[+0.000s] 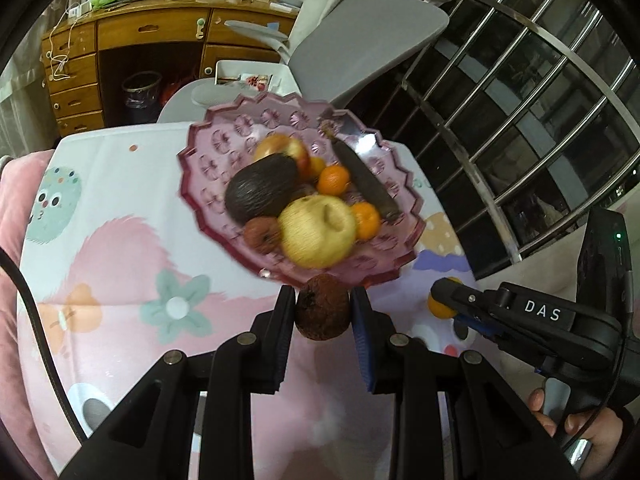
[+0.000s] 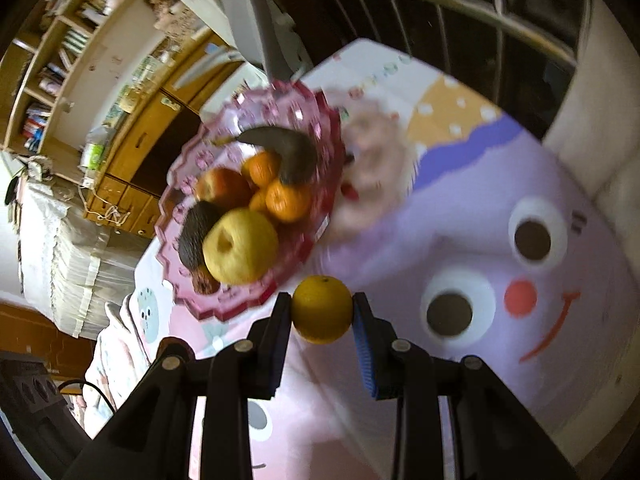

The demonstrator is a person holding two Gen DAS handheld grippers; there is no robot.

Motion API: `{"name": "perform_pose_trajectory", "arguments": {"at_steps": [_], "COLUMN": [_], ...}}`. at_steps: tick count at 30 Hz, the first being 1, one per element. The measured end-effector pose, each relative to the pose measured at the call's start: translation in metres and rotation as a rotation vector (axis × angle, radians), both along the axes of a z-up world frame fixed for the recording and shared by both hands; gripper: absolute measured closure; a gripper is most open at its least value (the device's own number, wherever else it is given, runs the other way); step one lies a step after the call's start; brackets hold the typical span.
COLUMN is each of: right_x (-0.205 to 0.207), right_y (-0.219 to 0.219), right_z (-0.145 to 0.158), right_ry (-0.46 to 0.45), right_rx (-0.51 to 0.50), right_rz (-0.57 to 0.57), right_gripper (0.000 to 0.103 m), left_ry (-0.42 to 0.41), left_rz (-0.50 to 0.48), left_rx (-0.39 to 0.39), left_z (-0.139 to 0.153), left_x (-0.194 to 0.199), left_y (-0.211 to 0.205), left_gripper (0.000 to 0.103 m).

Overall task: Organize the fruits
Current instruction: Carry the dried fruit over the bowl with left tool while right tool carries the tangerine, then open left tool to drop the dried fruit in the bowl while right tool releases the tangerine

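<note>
— Fingers first: what do they hold?

— Left gripper (image 1: pixel 323 308) is clamped on a wrinkled brown fruit (image 1: pixel 322 307), both pads pressed to its sides. Right gripper (image 2: pixel 322 309) squeezes a yellow-orange citrus (image 2: pixel 322 309) the same way.

— And beyond them?

— Just past both loads sits the pink scalloped bowl (image 1: pixel 200 184), on the cartoon-print cloth (image 1: pixel 120 240) near its far edge. I hold each fruit close to the bowl's near rim, outside it.

— What lies in the bowl?

— Nearest me, a large yellow apple (image 1: pixel 317 231), with a small reddish-brown fruit (image 1: pixel 262 235) touching its left side. Behind them lie a dark avocado (image 1: pixel 261 189), tangerines (image 1: pixel 334 179), a blackened banana (image 1: pixel 366 178) and a red-yellow apple (image 1: pixel 284 148). Further back stands a wooden desk (image 1: pixel 152 32).
</note>
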State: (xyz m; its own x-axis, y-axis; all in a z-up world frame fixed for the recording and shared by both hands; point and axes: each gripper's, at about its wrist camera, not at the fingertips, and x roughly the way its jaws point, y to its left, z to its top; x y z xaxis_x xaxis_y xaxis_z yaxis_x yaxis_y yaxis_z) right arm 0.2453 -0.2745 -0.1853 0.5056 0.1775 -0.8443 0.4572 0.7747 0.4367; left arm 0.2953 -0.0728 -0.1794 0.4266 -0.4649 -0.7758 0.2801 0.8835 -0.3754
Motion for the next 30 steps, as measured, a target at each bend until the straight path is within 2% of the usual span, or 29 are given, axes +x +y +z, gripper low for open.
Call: {"name": "perform_pose_trajectory", "arguments": {"at_steps": [6, 12, 18, 21, 24, 30], "right_x": [0.015, 0.035, 0.05, 0.057, 0.059, 0.048], "right_y": [-0.013, -0.018, -0.022, -0.022, -0.022, -0.023], "right_z": [0.01, 0.01, 0.0, -0.007, -0.013, -0.012], "right_ry": [-0.122, -0.22, -0.227, -0.217, -0.204, -0.209], "right_rx": [-0.067, -0.104, -0.067, -0.035, -0.023, -0.034], "right_rz": [0.096, 0.212, 0.277, 0.297, 0.303, 0.29], "right_gripper": [0.072, 0.072, 0.072, 0.072, 0.067, 0.063], "left_ry": [-0.029, -0.042, -0.024, -0.016, -0.016, -0.002], "left_rz": [0.037, 0.097, 0.135, 0.159, 0.176, 0.192], "left_rx": [-0.023, -0.046, -0.047, -0.041, -0.038, -0.019], "left_z": [0.002, -0.01, -0.02, -0.022, -0.022, -0.024], "left_x": [0.005, 0.014, 0.019, 0.021, 0.019, 0.01], "left_y": [-0.021, -0.034, -0.044, -0.044, -0.041, -0.029], "left_gripper": [0.077, 0.076, 0.076, 0.071, 0.058, 0.052]}}
